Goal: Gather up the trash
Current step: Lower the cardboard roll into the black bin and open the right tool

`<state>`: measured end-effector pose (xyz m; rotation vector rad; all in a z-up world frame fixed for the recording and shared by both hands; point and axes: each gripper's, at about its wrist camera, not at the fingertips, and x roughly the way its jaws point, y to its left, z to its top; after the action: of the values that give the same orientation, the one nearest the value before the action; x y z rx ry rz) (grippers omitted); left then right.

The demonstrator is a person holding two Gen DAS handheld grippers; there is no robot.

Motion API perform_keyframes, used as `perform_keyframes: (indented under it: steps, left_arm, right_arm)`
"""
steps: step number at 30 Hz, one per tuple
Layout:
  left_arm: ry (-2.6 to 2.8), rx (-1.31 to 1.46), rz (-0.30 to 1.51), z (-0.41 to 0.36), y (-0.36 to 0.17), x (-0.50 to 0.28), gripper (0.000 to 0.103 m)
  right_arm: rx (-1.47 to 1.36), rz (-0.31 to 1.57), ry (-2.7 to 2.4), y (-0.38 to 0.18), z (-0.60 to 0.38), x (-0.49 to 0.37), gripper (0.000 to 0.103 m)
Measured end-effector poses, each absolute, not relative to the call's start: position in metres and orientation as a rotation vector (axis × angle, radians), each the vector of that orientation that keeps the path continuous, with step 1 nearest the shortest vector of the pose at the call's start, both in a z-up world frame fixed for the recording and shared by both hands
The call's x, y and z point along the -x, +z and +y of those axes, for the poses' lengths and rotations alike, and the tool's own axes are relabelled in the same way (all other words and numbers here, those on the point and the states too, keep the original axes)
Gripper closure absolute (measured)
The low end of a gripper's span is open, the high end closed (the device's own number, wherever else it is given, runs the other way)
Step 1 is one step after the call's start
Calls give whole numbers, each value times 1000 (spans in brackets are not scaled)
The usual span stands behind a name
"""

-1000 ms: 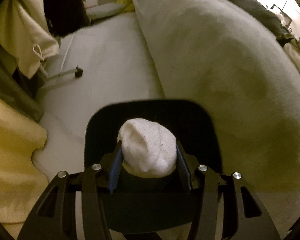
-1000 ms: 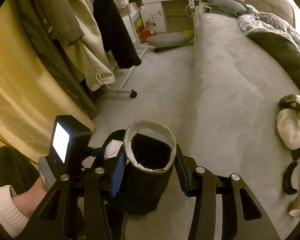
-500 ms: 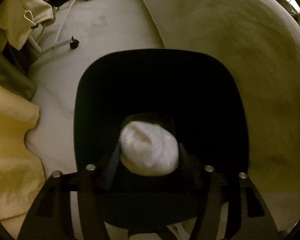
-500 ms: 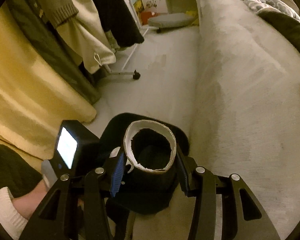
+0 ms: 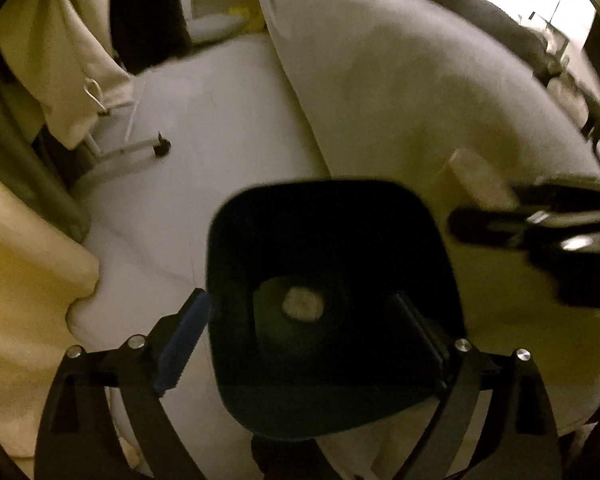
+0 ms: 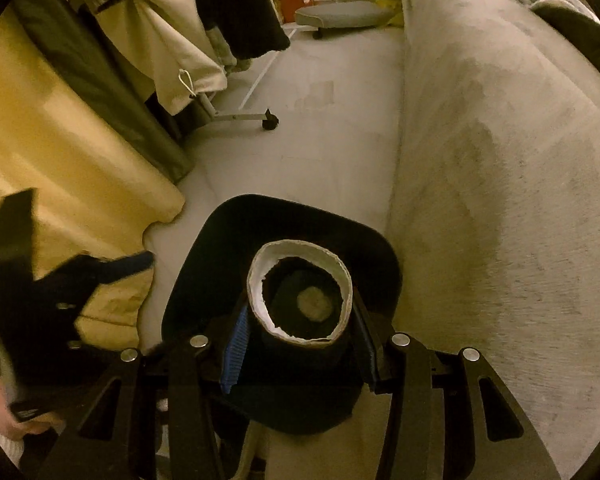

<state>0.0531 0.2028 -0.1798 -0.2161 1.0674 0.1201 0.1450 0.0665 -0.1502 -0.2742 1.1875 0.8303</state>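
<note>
At the far left hang one yellow curtain (image 6: 60,152) and a row of coats on a white wheeled clothes rack (image 6: 240,117); the coats overlap too much for me to count. Next comes the pale floor (image 5: 204,168), and on it one black, square-mouthed plastic bin (image 5: 420,240). My left gripper (image 5: 312,332) hovers over that bin, its jaws having just been opening; they now stand wide apart with nothing between them. One white crumpled paper wad (image 5: 303,303) lies at the bottom of the bin, clear of my blue fingertips (image 5: 184,340). My right gripper (image 6: 300,340) is over the same bin, jaws clamped on one brown cardboard tube with a white torn rim (image 6: 300,344), held upright, its mouth towards the camera. Through the tube I see the same single wad in the bin below. Right of the bin lies one grey bed (image 6: 500,160). I count one bin, one wad, one tube and two grippers.
</note>
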Motion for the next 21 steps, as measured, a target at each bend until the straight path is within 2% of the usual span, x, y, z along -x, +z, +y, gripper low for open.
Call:
perform_keyframes:
  steps: [4, 13, 21]
  left_arm:
    - [146, 255, 1010, 213, -160, -47, 10]
    - [187, 158, 937, 221, -113, -32, 10]
    - [162, 179, 839, 226, -74, -28, 7]
  right_arm:
    - [269, 1203, 812, -159, 70, -149, 56]
    - [196, 1276, 793, -193, 77, -154, 55]
    - [288, 1318, 794, -226, 94, -143, 54]
